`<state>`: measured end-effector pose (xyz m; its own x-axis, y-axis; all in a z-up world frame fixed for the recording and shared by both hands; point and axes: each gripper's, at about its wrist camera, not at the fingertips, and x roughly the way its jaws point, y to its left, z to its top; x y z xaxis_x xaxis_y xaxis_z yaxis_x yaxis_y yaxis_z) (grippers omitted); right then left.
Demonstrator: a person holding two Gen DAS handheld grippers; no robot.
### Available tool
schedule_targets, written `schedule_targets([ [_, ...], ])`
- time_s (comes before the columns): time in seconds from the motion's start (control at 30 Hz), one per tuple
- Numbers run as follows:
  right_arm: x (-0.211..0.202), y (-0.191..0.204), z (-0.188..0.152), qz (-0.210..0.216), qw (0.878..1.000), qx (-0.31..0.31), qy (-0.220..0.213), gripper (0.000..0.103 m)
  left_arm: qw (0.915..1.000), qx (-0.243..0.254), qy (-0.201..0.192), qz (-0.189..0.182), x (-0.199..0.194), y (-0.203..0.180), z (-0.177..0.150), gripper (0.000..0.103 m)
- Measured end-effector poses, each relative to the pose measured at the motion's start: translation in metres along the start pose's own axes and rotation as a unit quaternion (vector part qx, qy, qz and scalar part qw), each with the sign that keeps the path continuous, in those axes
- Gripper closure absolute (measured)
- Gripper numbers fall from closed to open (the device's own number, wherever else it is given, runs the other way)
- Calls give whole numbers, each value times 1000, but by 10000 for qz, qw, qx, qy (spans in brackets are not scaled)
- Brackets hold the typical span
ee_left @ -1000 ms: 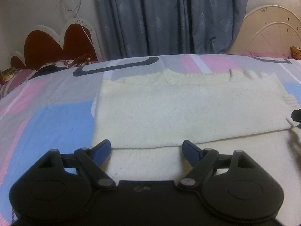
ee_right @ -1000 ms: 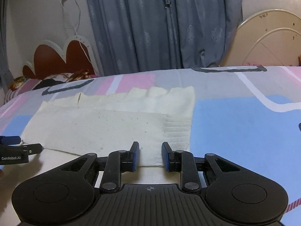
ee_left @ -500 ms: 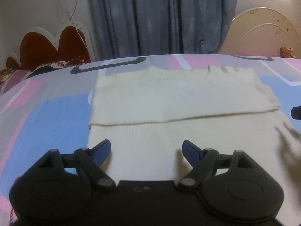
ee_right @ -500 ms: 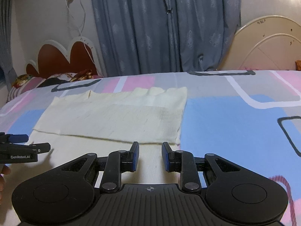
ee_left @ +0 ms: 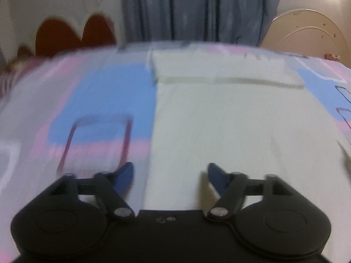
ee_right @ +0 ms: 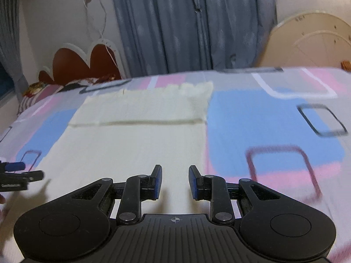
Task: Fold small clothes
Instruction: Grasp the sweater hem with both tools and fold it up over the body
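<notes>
A cream knitted garment [ee_left: 230, 118] lies flat on the bed, its far part folded over toward me into a band [ee_left: 219, 70]. In the right wrist view the same garment [ee_right: 131, 144] fills the left half. My left gripper [ee_left: 170, 175] hovers over the garment's near left edge; its jaws are closing with nothing between them. My right gripper [ee_right: 175, 182] hangs over the garment's near right part, beside its right edge. Its jaws are opening and hold nothing. The left gripper's tip [ee_right: 19, 172] shows at the left edge of the right wrist view. Both views are motion-blurred.
The bed sheet [ee_right: 274, 127] is patterned in blue, pink and grey. A red scalloped headboard [ee_right: 83, 63] and pillows stand at the far left. Blue-grey curtains [ee_right: 193, 26] hang behind, and a cream arched bed end [ee_right: 311, 43] is at the far right.
Both grippers have drawn back toward the garment's near end, so more of the unfolded cloth shows ahead. The left jaws have narrowed and the right jaws have widened.
</notes>
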<state>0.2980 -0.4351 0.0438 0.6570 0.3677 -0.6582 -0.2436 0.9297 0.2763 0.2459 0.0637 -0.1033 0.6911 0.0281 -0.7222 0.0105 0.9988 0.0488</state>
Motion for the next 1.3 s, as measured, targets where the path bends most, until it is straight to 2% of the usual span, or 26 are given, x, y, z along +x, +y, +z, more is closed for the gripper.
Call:
schedule_targets([
  [0.03, -10, -4, -11, 6, 10000, 85, 41, 40, 9999, -117, 90, -62, -5, 8, -8, 42],
  [0.07, -18, -7, -19, 26, 9999, 162, 37, 32, 9995, -221, 163, -125, -10, 16, -16, 42],
  [0.23, -49, -16, -59, 228, 9976, 621, 194, 33, 9977, -377, 266, -491, -29, 30, -43, 42],
  [0.43, -63, -22, -97, 481, 9885, 1358, 458, 38, 9880, -1029, 316, -1107, -40, 44, -58, 42],
  [0.7, -84, -12, -115, 861, 9826, 1576, 471, 46, 9656, -1738, 384, -1897, -53, 65, -84, 46],
  [0.77, -88, -6, -120, 941, 9813, 1610, 475, 46, 9554, -2015, 424, -2117, -52, 72, -89, 48],
  [0.93, -86, -3, -123, 1064, 9775, 1754, 482, 46, 9397, -2464, 445, -2329, -38, 85, -89, 58],
  [1.0, -80, -8, -116, 1119, 9735, 1941, 467, 47, 9340, -2605, 455, -2401, -34, 88, -87, 58],
  [1.03, -76, -11, -114, 1140, 9717, 2015, 463, 53, 9334, -2621, 450, -2408, -32, 88, -86, 64],
  [1.07, -71, -14, -111, 1181, 9684, 2133, 522, 69, 9372, -2544, 466, -2341, -31, 86, -84, 69],
  [1.1, -67, -16, -110, 1245, 9650, 2222, 626, 77, 9430, -2416, 470, -2238, -31, 85, -84, 85],
  [1.13, -64, -15, -108, 1298, 9632, 2233, 751, 90, 9534, -2197, 539, -1996, -32, 82, -83, 100],
  [1.17, -63, -14, -108, 1281, 9647, 2156, 803, 99, 9564, -2091, 561, -1959, -34, 81, -83, 101],
  [1.23, -73, -10, -105, 1168, 9705, 1993, 695, 100, 9596, -1977, 333, -1975, -50, 82, -78, 101],
  [1.3, -88, -10, -101, 1239, 9725, 1931, 392, 100, 9620, -1890, 157, -1963, -58, 85, -77, 101],
])
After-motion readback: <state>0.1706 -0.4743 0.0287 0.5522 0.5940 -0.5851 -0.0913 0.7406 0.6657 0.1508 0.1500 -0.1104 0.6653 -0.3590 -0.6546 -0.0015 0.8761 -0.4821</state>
